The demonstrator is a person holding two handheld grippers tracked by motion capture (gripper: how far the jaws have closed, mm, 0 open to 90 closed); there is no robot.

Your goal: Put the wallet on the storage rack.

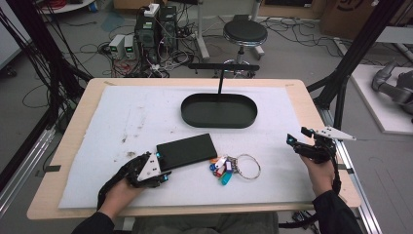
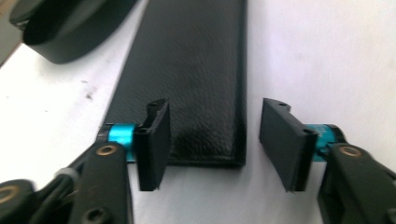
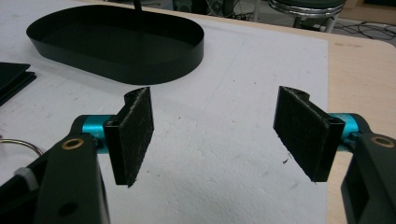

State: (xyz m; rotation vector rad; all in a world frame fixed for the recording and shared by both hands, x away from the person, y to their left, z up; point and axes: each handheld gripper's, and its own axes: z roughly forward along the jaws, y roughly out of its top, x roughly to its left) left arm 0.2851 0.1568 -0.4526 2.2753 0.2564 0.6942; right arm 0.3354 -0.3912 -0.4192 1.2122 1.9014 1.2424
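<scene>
A flat black leather case [image 1: 187, 150] lies on the white mat, left of centre. My left gripper [image 1: 161, 166] is at its near left end. In the left gripper view the case [image 2: 196, 70] runs away from the open jaws [image 2: 217, 107]; one pad overlaps its near end and the other stands just off its edge, with a gap. A key ring with coloured tags [image 1: 229, 168] lies right of the case. My right gripper [image 1: 298, 135] hovers at the mat's right edge, open [image 3: 215, 100], with nothing between its pads.
A black oval tray [image 1: 219, 122] sits at the back centre of the white mat [image 1: 122, 122], with a black T-shaped stand [image 1: 223, 68] behind it. The tray [image 3: 140, 70] lies ahead and left of the right gripper. A stool [image 1: 245, 33] and cables lie beyond the table.
</scene>
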